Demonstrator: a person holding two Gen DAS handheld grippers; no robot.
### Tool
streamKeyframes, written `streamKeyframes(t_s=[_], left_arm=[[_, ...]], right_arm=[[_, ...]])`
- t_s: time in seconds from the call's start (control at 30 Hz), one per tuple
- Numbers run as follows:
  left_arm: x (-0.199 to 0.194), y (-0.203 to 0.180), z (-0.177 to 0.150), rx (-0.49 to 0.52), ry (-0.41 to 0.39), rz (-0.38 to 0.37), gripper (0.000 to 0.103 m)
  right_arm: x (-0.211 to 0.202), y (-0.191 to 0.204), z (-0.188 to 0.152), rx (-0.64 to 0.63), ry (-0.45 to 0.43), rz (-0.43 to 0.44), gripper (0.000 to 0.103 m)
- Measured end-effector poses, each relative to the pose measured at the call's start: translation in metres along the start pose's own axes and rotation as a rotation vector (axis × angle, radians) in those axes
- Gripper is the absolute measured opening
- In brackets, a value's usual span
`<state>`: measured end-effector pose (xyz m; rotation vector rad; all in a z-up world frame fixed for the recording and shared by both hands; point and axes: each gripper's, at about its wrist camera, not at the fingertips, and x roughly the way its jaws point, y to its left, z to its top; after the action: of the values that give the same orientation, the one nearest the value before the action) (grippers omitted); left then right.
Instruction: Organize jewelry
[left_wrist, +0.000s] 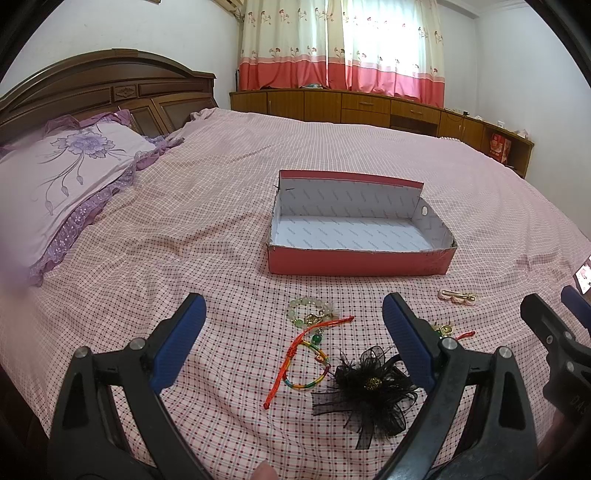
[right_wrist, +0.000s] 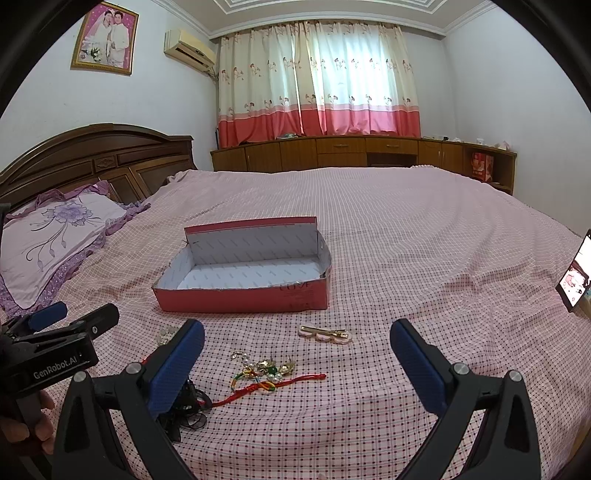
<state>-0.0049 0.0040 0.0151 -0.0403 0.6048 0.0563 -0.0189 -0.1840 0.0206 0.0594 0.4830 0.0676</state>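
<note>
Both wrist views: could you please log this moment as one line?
left gripper open | right gripper open | box empty | jewelry on bed

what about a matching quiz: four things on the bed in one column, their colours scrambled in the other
Things:
1. box
2. feather flower
3. bead bracelet
4. hair clip

Colours:
A. gold and pink
B. red outside, white inside
C. pale green
D. black

Pairs: 1-B, 2-D, 3-C, 4-A
</note>
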Motion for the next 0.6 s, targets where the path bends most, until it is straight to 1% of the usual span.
streamKeyframes(t_s=[0.47, 0.6], left_arm=[[0.004, -0.001, 0.0, 0.004, 0.008, 0.003, 0.09], [0.01, 0.001, 0.001, 0.005, 0.02, -0.002, 0.09]], right_arm=[[0.0, 0.0, 0.0, 0.0, 0.003, 0.002, 0.102], [0.007, -0.004, -0.004, 0.0, 0.015, -0.001, 0.102]])
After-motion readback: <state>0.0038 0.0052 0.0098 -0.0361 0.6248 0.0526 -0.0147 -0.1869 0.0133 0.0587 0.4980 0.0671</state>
